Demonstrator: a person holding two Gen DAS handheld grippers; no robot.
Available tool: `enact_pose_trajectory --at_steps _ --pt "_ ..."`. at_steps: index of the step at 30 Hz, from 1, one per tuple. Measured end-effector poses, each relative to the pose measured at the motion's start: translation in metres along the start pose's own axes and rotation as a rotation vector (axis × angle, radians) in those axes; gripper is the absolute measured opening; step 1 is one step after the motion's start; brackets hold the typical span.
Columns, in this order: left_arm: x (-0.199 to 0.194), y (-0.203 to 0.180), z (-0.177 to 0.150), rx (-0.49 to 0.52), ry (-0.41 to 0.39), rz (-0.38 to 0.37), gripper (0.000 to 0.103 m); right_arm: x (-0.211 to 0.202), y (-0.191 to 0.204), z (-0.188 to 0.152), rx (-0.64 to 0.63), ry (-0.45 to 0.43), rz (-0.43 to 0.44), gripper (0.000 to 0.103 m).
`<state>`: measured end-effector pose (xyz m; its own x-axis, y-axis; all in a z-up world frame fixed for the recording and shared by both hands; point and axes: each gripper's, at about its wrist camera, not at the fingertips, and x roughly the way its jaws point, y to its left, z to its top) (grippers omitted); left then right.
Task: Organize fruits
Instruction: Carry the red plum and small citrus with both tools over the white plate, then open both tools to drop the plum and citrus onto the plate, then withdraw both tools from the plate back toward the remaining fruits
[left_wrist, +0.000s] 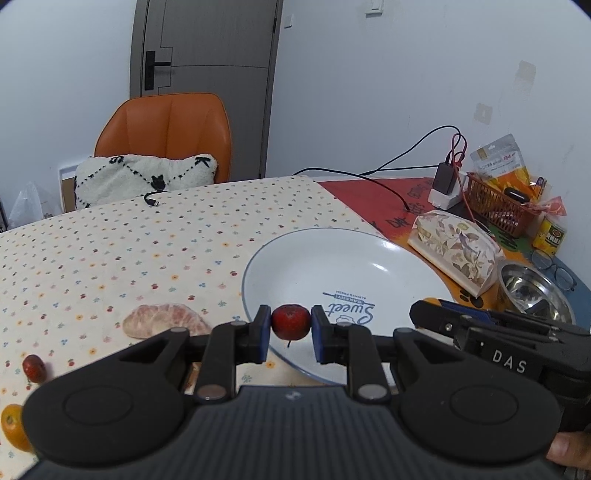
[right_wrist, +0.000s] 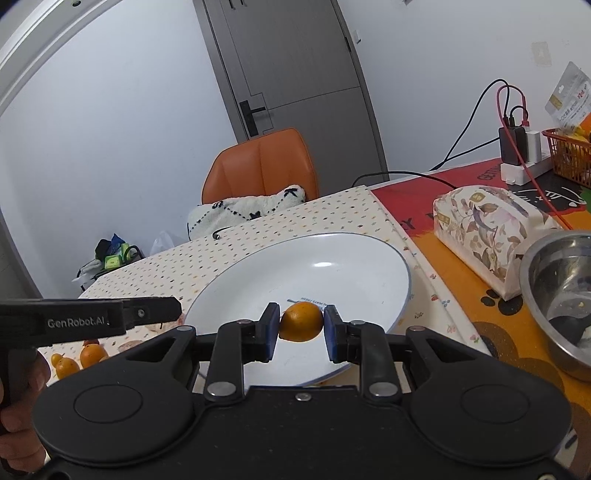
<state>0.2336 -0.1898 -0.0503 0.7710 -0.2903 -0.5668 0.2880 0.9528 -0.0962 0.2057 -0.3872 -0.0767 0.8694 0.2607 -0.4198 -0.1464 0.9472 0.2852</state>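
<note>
With the left gripper (left_wrist: 290, 328) clamped on a small dark-red round fruit (left_wrist: 290, 320) and the right gripper (right_wrist: 301, 326) on a small orange citrus fruit (right_wrist: 301, 321), both held over the white shallow ceramic plate (left_wrist: 369, 258), the delivery step looks nearly done, and lowering then releasing seems next.

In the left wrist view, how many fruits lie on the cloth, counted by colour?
Red fruit: 1
Orange fruit: 1
Peeled pink fruit: 1
Total: 3
</note>
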Motion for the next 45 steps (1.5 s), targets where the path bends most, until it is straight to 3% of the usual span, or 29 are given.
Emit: enact_pose_trajectory --at_steps 10,13,17,20,25,30,36,41,45 --pt "0.018 -0.008 0.006 0.020 0.012 0.010 0.021 0.013 -0.004 0.005 -0.005 0.007 0.011 0.025" --pt "0.022 -0.010 0.007 0.019 0.017 0.008 0.021 0.011 -0.004 0.005 -0.009 -0.002 0.017 0.032" --pt "0.023 -0.014 0.008 0.029 0.015 0.003 0.021 0.000 -0.007 0.005 -0.007 -0.041 0.024 0.050" --pt "0.023 -0.016 0.009 0.027 0.014 -0.001 0.022 -0.010 -0.012 0.004 0.013 -0.054 0.024 0.052" --pt "0.017 -0.020 0.011 0.049 0.001 0.002 0.032 -0.016 -0.012 0.000 0.025 -0.047 0.033 0.056" --pt "0.003 -0.008 0.010 0.037 -0.025 0.038 0.053 -0.016 -0.007 -0.003 0.017 -0.035 0.033 0.056" --pt "-0.016 0.015 0.007 0.012 -0.044 0.073 0.074 -0.015 0.003 -0.005 0.008 -0.026 0.038 0.060" --pt "-0.034 0.037 0.004 -0.002 -0.060 0.104 0.085 -0.017 0.016 -0.006 -0.004 -0.037 0.056 0.071" --pt "-0.048 0.057 0.001 -0.044 -0.064 0.139 0.094 -0.014 0.024 -0.006 -0.003 -0.033 0.079 0.073"
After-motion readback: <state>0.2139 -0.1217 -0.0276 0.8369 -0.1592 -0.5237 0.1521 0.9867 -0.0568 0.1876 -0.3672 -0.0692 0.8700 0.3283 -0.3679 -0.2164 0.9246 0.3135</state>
